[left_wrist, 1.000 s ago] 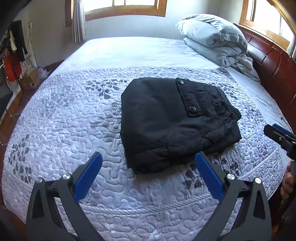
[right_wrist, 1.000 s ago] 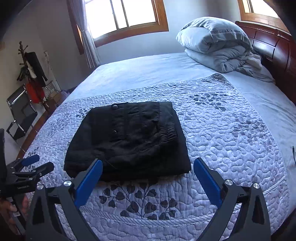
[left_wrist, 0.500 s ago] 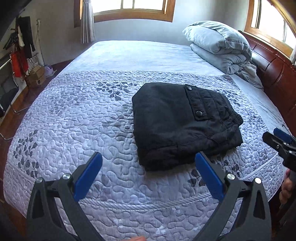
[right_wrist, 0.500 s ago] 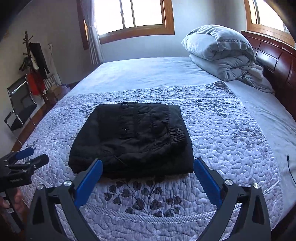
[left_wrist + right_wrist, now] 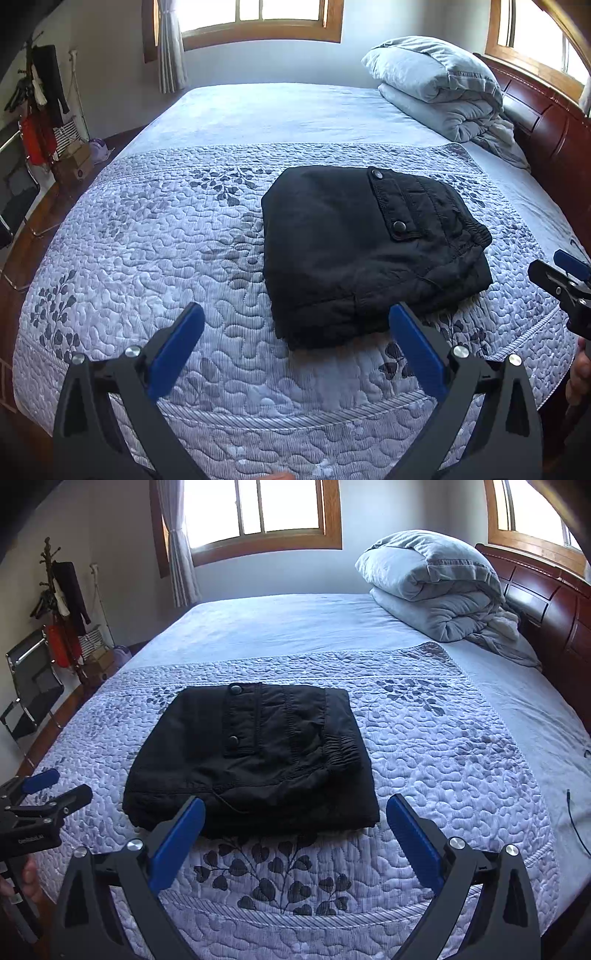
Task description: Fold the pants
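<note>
Left wrist view
Pants (image 5: 365, 251): black, folded into a compact block, lying flat on the quilted bedspread (image 5: 155, 258); ahead of the left gripper (image 5: 295, 343) and shifted toward its right finger; near corner just beyond that fingertip, not touching.
Pocket flap: on top of the fold, two snap buttons showing, elastic waistband bunched at the far-right edge.
Left gripper: spread wide, blue pads facing each other, nothing between them; held above the near edge of the bed, pointing across it.
Right gripper (image 5: 561, 273): seen at the right edge, to the right of the pants and apart from them; only the finger ends show, with a gap between them.
Hand (image 5: 578, 373): fingers partly visible below that gripper, at the frame edge.
Folded duvet (image 5: 439, 85): far ahead to the right, against the dark wooden headboard (image 5: 546, 122).

Right wrist view
Pants (image 5: 255, 753): straight ahead of the right gripper (image 5: 295, 819), shifted toward its left finger; near edge of the fold just past the left fingertip, which overlaps it in the picture; contact cannot be told.
Right gripper: fingers wide apart, empty; held level above the leaf-patterned border of the bedspread.
Left gripper (image 5: 55, 790): at the left edge, beside the pants' left side and clear of them; fingers parted, holding nothing.
Hand (image 5: 26, 882): wrapped round the handle below, partly cut off.
Coat stand (image 5: 62, 602): far left, hung with dark and red clothes, a folding chair (image 5: 29, 686) beside it.
</note>
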Available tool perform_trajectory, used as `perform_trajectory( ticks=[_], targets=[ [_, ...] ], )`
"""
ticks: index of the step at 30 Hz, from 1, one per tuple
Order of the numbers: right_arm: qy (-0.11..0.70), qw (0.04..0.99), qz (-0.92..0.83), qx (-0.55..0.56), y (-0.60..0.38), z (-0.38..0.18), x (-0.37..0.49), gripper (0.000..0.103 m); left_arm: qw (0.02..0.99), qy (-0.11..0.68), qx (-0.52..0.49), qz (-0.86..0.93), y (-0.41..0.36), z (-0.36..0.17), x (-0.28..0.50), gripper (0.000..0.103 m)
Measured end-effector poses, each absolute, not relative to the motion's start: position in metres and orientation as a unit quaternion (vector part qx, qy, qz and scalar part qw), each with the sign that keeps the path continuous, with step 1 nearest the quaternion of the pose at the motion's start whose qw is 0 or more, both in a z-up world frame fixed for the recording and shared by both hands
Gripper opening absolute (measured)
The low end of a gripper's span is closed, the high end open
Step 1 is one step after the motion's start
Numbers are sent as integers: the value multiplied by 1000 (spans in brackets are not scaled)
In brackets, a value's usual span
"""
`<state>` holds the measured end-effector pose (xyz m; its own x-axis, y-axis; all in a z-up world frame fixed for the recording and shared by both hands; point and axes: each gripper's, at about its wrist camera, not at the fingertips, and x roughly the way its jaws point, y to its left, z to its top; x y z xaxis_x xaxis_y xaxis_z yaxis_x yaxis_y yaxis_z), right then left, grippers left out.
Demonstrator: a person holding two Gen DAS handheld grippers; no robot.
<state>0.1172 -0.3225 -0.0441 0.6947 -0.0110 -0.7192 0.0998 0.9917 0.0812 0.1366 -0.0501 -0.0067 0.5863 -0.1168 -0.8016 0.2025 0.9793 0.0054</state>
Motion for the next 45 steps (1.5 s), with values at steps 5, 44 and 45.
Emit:
perform_trajectory(
  ticks=[5,44,45],
  targets=[
    [392,918,-42,48,-326,-48,119,99,889,446,60,-89,-57,-11,138,100],
    [404,913,-46,32,-324,-58,125,99,887,448,67,-93,-61,-17,142,100],
    [405,913,-46,31,-324,-58,125,99,887,448,67,-93,-61,-17,142,100]
  ],
)
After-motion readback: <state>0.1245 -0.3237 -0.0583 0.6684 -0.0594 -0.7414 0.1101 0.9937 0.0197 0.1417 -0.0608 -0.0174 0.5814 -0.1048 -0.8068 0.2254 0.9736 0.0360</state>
